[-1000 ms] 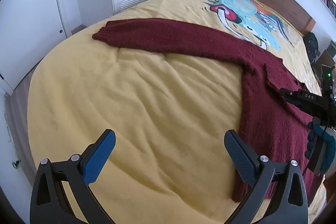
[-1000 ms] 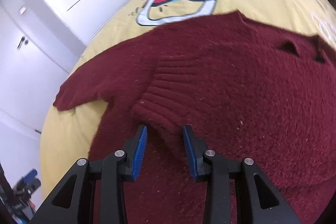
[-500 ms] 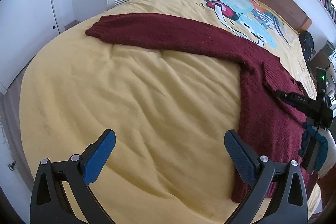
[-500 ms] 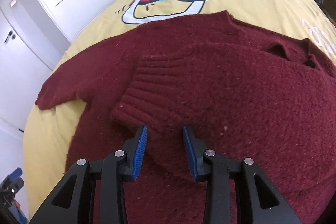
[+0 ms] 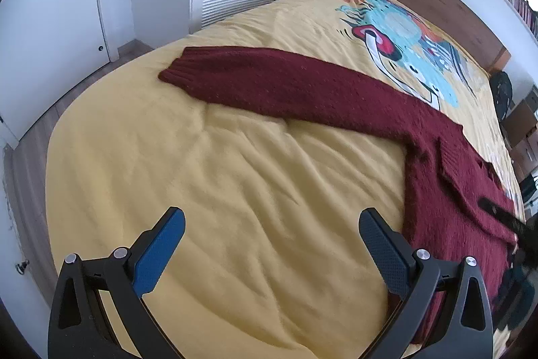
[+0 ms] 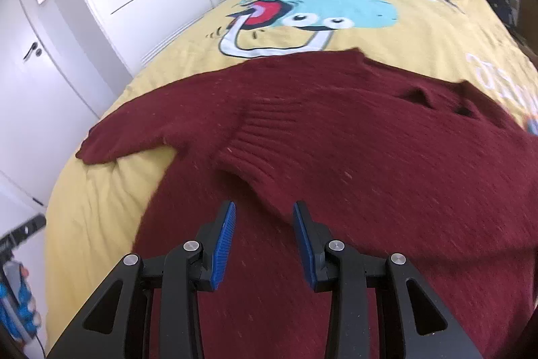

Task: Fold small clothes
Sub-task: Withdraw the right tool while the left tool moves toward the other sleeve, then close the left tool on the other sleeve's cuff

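Since a second ago my right gripper has backed off the folded-in sleeve cuff: the ribbed edge that sat between the pads now lies just ahead of them, and the left view has swung so more of the far sleeve shows. Starting at the left, my left gripper hangs spread wide over bare yellow bedspread near the foot edge of the bed, holding nothing. The maroon sweater lies flat toward the right side of the bed, its outstretched sleeve running across to the left edge, its cuff just short of that edge. On the right, my gripper is partly parted over the sweater's body, pinching nothing. The risk I see: the thick knit may bunch or drag when I take the long sleeve, pulling the already folded cuff askew, and the soft bedspread could wrinkle up with it. A dark strap crosses the sweater at the right; I can't read any lettering on it here. Pale letters on the bedspread near its right edge are cut off and illegible.
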`<state>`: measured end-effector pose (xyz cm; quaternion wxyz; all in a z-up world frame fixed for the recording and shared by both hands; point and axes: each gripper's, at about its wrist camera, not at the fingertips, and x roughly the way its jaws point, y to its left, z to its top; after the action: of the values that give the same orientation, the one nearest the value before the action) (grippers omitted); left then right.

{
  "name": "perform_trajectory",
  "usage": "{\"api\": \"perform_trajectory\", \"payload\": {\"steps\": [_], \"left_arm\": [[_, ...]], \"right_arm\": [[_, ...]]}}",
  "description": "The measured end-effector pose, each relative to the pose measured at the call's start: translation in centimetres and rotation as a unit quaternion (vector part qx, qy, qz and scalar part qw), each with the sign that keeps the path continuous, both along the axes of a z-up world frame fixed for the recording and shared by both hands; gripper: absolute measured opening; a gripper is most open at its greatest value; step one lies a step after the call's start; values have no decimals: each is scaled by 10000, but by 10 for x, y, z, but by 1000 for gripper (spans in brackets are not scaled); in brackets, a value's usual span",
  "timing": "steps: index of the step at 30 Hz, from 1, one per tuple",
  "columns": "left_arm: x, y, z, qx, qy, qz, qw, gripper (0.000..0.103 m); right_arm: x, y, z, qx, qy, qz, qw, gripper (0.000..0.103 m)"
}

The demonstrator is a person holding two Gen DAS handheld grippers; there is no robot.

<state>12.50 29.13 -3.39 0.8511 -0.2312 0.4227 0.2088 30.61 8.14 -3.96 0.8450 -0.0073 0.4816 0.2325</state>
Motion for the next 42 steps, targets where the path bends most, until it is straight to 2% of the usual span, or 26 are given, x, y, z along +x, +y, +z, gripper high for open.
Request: {"api": "perform_trajectory", "payload": {"steps": [8,15,23,29,37,42], "left_arm": [[5,2,0,-68,11,-64,10000,102],[24,10,-6,-302,3,-123,9995,102],[56,53,-14,-516,-81,113,9986,102],[77,101,-38,-812,-25,456,9956,101],[78,167,-77,-1667,-236,1071,9799,97],[68,198,-89,-2227,-791,1368,9620,94]], "right_arm": [[-49,-67,3,-83,74,-668,9977,37],[-87,-114,8,-87,111,-1131,9935,38],[-113,-156,18,-135,85,-1671,9858,38],[-125,-172,22,-217,88,-1896,9816,38],[-130,-181,16,-314,214,-2021,9786,38],[-127,-176,13,-390,253,-1986,9790,38]]}}
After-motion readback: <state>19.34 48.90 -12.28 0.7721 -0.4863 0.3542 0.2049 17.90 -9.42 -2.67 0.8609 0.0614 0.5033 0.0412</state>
